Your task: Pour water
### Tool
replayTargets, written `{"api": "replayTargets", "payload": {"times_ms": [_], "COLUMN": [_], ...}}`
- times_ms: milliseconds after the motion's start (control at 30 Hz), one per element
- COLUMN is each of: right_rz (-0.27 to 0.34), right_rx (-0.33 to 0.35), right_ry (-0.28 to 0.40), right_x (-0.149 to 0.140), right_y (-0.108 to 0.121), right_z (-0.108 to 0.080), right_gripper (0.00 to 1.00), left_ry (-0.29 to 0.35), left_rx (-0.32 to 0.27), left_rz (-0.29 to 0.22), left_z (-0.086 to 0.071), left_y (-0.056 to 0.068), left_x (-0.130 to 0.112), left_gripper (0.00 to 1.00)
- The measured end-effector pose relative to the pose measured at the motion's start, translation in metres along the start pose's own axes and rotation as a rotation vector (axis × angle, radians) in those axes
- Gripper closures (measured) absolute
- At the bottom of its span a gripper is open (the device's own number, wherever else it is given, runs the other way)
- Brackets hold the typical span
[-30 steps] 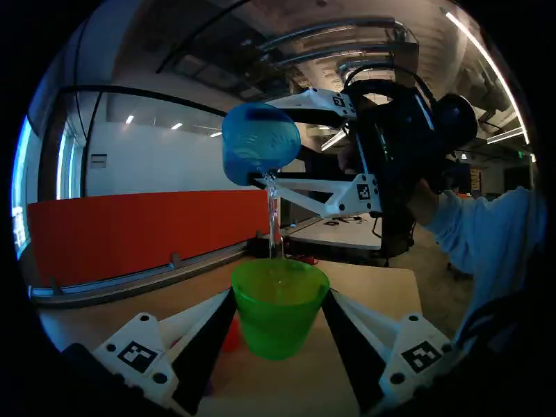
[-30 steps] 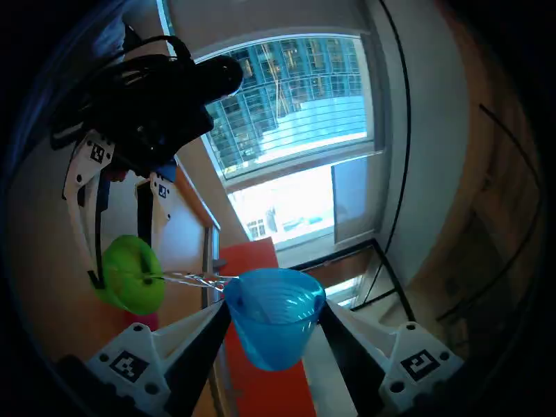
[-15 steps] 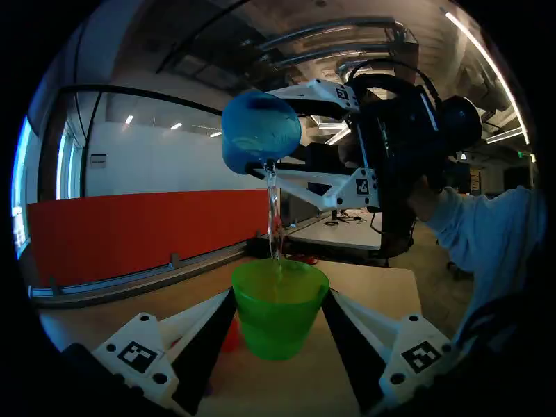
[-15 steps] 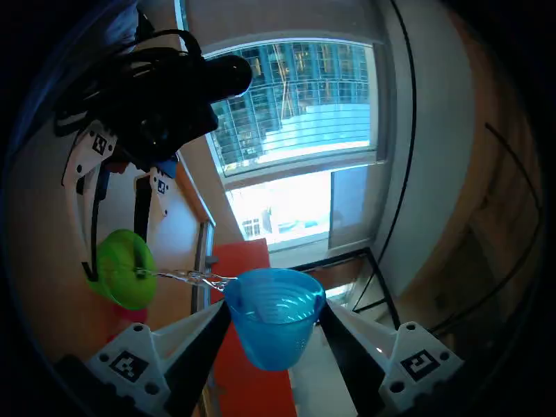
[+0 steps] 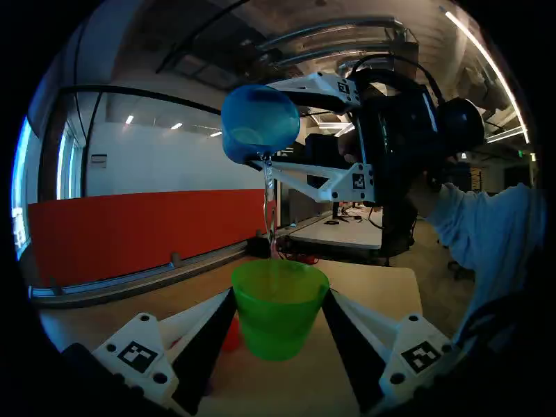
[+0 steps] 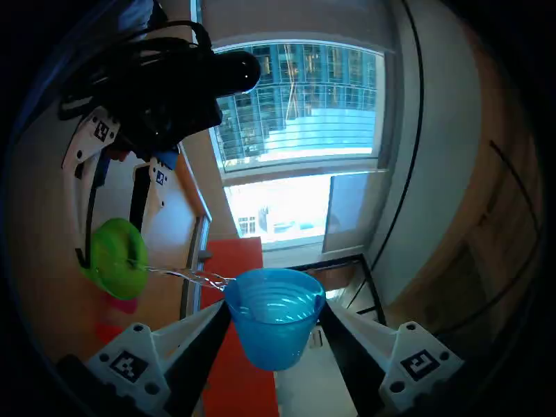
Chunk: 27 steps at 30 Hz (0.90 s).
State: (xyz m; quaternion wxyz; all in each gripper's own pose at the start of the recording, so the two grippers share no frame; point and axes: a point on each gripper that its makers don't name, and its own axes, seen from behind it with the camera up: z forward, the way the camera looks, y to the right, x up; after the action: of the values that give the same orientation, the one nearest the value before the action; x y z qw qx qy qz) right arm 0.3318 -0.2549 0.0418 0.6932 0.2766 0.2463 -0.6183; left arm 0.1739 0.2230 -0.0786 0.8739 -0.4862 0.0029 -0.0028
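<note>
A pale wooden bench (image 5: 379, 278) runs under the scene. A person's light grey sleeve (image 5: 486, 233) reaches in past the bench's right edge, behind the right tongs (image 6: 274, 313). These are clamped on a translucent blue plastic cup (image 6: 274, 333), tipped on its side high above the bench. The left tongs (image 5: 278, 299) are clamped on a translucent green plastic cup (image 5: 278, 320), upright over the bench, short of its far edge. A thin stream of water (image 5: 269, 201) falls from the blue cup's rim into the green cup. A small red object (image 5: 231, 335) lies on the bench beside the green cup's base.
</note>
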Motion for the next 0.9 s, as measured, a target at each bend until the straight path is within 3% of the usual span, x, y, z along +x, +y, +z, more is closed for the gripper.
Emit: {"api": "replayTargets", "payload": {"times_ms": [900], "right_rz": [-0.178], "right_rx": [-0.035], "right_ry": [-0.009], "right_x": [0.01], "right_y": [0.018], "right_z": [0.01], "right_gripper": [0.1], "left_ry": [0.002], "left_rx": [-0.007], "left_rz": [-0.004], "left_z": [0.004], "left_y": [-0.001], "left_x": [-0.002], "left_gripper": [0.15]}}
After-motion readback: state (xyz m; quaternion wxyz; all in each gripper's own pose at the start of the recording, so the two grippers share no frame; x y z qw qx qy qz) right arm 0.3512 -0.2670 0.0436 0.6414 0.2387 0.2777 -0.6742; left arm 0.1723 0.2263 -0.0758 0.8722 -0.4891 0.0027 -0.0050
